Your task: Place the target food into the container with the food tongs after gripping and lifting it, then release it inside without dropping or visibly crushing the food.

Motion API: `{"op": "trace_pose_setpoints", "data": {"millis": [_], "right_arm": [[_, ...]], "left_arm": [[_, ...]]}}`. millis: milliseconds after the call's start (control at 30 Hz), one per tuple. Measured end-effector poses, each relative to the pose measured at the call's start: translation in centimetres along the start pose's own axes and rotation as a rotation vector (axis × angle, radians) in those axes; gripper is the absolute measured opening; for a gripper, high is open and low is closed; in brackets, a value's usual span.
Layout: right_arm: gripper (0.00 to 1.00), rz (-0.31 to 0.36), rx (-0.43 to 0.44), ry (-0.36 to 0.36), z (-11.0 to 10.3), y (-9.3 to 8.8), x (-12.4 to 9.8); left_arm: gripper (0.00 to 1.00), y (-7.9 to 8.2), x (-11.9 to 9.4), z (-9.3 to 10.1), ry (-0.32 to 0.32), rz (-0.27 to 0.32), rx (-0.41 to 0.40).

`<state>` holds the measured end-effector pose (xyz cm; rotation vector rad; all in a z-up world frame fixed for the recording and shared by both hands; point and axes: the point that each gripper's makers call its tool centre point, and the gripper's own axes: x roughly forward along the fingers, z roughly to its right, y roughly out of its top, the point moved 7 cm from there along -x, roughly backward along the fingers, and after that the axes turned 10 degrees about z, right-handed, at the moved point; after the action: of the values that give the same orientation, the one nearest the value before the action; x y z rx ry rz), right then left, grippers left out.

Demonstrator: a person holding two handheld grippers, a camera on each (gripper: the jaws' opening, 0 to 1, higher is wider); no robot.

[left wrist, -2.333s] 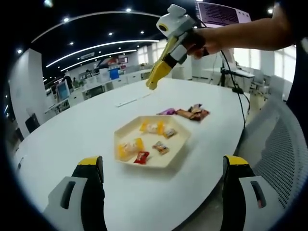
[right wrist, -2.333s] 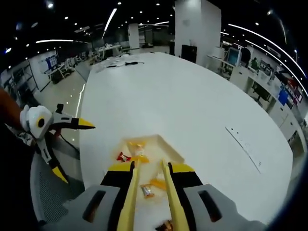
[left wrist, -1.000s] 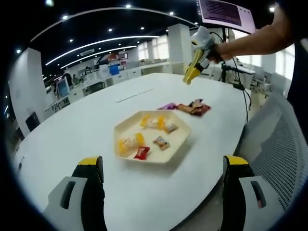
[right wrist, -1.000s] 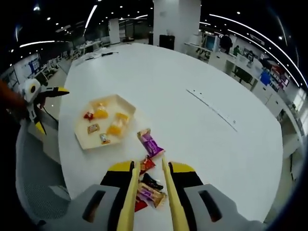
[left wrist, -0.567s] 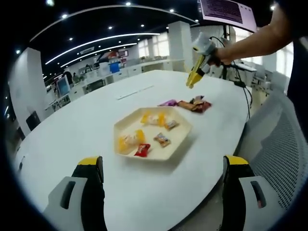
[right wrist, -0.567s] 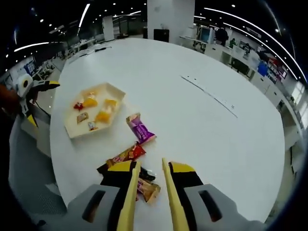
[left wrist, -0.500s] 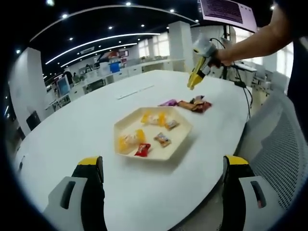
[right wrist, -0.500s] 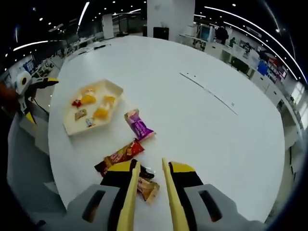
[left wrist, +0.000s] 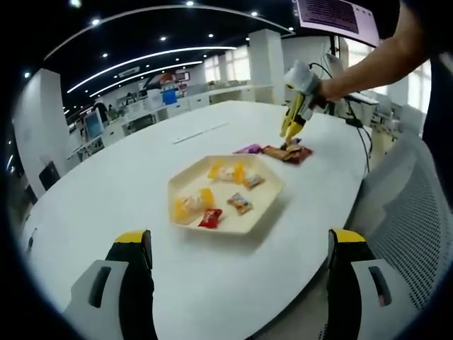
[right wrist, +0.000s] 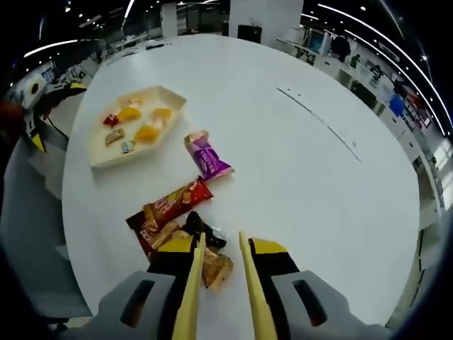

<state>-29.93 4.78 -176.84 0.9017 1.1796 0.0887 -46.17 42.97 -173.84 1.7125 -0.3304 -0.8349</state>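
Since the earlier pictures the right gripper [right wrist: 218, 244] has come down from above the tray to just over the pile of wrapped snacks, while the left gripper [left wrist: 237, 244] has stayed low at the near edge of the table [left wrist: 106, 184].

In the right gripper view, the two yellow tong fingers [right wrist: 191, 283] stand narrowly apart with nothing between them; their tips hang just above a tan wrapped snack [right wrist: 212, 268] and a black packet [right wrist: 202, 230]. Just beyond lies a red and orange snack bar [right wrist: 173, 202] among darker wrappers, and past it, a little apart, a purple packet [right wrist: 205, 157]. Farther on sits the cream hexagonal tray [right wrist: 99, 157], holding orange candies [right wrist: 145, 132] and small wrapped sweets. The left gripper shows near the left edge, beyond the table's rim.

In the left gripper view, its own fingers [left wrist: 134, 244] stand wide apart, empty, short of the table edge. Beyond them the tray [left wrist: 265, 202] rests on the table with a red candy [left wrist: 210, 217] and orange ones inside. Past the tray the snack pile [left wrist: 287, 152] lies near the far edge, and the right gripper [left wrist: 291, 131], held by a person's hand [left wrist: 329, 88], points down right over it.
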Motion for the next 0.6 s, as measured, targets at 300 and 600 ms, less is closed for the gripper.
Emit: {"op": "trace_pose_setpoints", "data": {"millis": [300, 600], "right_arm": [[0.28, 0.012, -0.031, 0.029, -1.1, -0.1, -0.1], [0.27, -0.003, -0.181, 0.112, -1.7, 1.1, 1.4]], "left_arm": [[1.0, -0.1, 0.0, 0.1, -0.006, -0.002, -0.001], [1.0, -0.1, 0.1, 0.1, -0.009, -0.005, -0.004]]}}
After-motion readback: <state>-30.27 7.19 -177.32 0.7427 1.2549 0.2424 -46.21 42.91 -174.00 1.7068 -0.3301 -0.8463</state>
